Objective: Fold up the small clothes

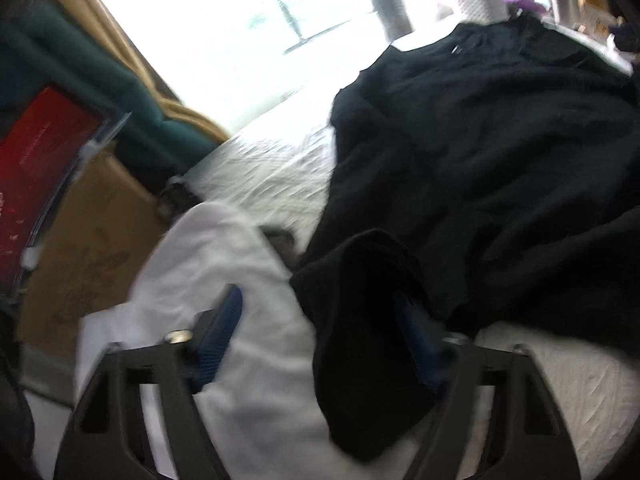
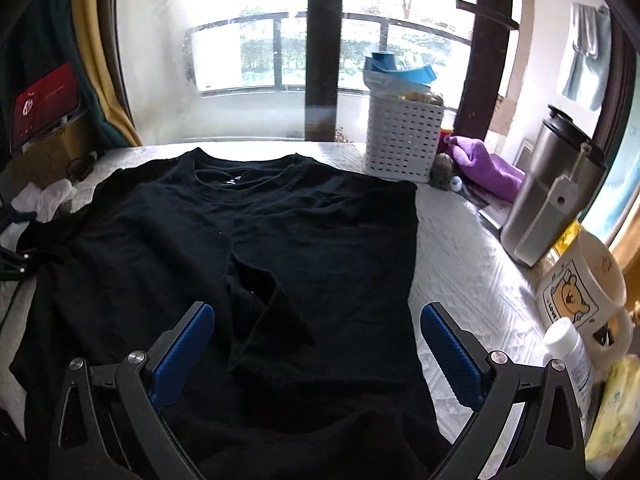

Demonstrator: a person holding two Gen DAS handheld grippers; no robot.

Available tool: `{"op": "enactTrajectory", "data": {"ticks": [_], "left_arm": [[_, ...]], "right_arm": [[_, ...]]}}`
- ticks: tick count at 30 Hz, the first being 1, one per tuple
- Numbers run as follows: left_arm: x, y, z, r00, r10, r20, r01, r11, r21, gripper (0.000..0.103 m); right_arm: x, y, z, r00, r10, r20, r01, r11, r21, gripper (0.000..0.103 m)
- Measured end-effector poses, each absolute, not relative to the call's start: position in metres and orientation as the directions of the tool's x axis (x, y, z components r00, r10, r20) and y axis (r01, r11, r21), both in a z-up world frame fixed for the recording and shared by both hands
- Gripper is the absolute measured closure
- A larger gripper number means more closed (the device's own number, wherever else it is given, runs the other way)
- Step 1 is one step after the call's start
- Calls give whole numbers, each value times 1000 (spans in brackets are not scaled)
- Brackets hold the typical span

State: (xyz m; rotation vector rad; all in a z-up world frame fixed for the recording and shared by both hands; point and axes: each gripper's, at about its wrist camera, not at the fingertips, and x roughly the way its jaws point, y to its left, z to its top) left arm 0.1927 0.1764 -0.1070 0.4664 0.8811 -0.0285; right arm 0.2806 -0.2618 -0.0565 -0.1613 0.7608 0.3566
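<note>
A black T-shirt (image 2: 256, 248) lies spread on the white quilted table (image 2: 460, 264), collar toward the window, with its right side folded in over the middle. My right gripper (image 2: 318, 344) is open and empty, low over the shirt's lower part. In the blurred left wrist view the shirt (image 1: 480, 152) fills the right side. My left gripper (image 1: 320, 316) is open at the shirt's left sleeve (image 1: 368, 320); the sleeve cloth lies between the fingers and drapes over the right finger (image 1: 420, 340). The left gripper also shows at the left edge of the right wrist view (image 2: 16, 260).
A white garment (image 1: 224, 280) lies under my left gripper, also in the right wrist view (image 2: 48, 198). A white basket (image 2: 404, 140), purple cloth (image 2: 484, 164), steel tumbler (image 2: 548, 188), bear mug (image 2: 580, 292) and pill bottle (image 2: 572, 356) line the right edge. A cardboard box (image 1: 88, 240) stands left.
</note>
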Motion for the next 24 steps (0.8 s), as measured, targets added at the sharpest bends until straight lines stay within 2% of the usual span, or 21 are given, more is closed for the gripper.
{"op": "enactTrajectory", "data": {"ticks": [1,2,4,9,11,16,19,24], "left_arm": [[195,179,-107,624,117,-773,228,918,324,75],[197,182,-104,628,115,-770,206,929,307,90],[196,184,-97,645,104,-757,190,938,291,94],[183,183,-62,744,47,-666,128,969,211,96],[179,187,-42,790,-8,-613,100,988,115,97],[188,205,-18,827,-115,-550,52,990,-129,97],[198,211,-28,800,-97,-591,-16,983,-183,97],[199,216,-61,720,7,-694,-106,989,-100,97]], "right_arm": [[280,-265,-57,668,255,-699,-367,930,-11,0],[280,-268,-58,669,253,-699,-361,933,-7,0],[279,-273,-59,667,256,-699,-353,936,6,0],[279,-282,-64,660,269,-702,-348,937,32,0],[279,-284,-66,652,285,-702,-354,934,50,0],[275,-284,-68,649,313,-694,-368,927,74,0],[272,-285,-71,643,326,-693,-374,923,87,0],[268,-287,-75,636,342,-691,-382,918,103,0]]}}
